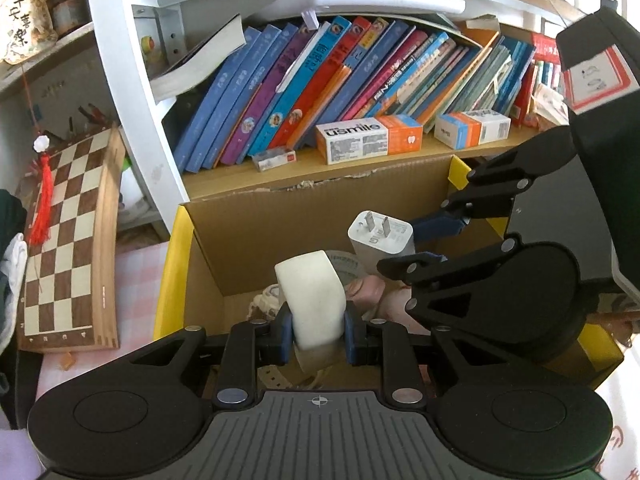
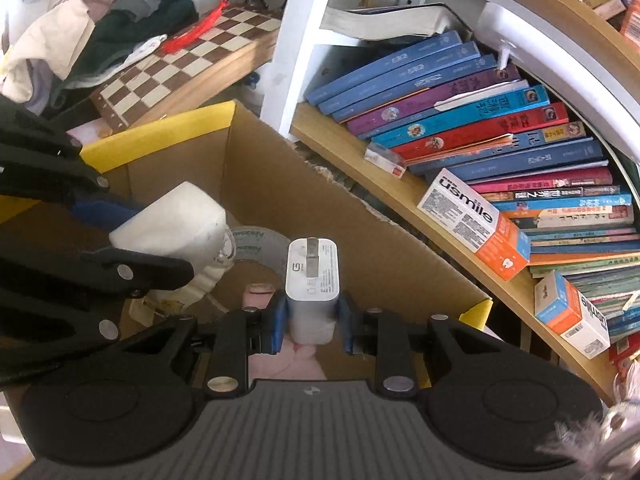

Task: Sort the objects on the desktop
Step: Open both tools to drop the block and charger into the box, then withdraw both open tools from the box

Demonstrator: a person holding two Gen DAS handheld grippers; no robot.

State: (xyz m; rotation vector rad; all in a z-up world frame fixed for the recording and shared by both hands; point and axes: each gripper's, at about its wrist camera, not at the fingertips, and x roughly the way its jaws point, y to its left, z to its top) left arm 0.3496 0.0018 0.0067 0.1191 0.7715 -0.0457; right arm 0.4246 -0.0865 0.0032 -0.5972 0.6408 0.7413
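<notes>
My left gripper (image 1: 316,330) is shut on a white rounded block (image 1: 314,300) and holds it over the open cardboard box (image 1: 256,236). The block also shows in the right wrist view (image 2: 172,224). My right gripper (image 2: 312,326) is shut on a white charger plug (image 2: 313,280), prongs pointing away from me, also above the box (image 2: 304,200). In the left wrist view the charger (image 1: 380,238) sits between the right gripper's blue pads, just right of the block. Inside the box lie a tape roll (image 2: 256,246) and pinkish items (image 1: 372,292).
A bookshelf with leaning books (image 1: 320,80) stands right behind the box. Two usmile cartons (image 1: 368,138) and a small box (image 1: 274,159) lie on its shelf. A chessboard (image 1: 68,240) leans at the left. Clothes (image 2: 100,20) are piled beyond it.
</notes>
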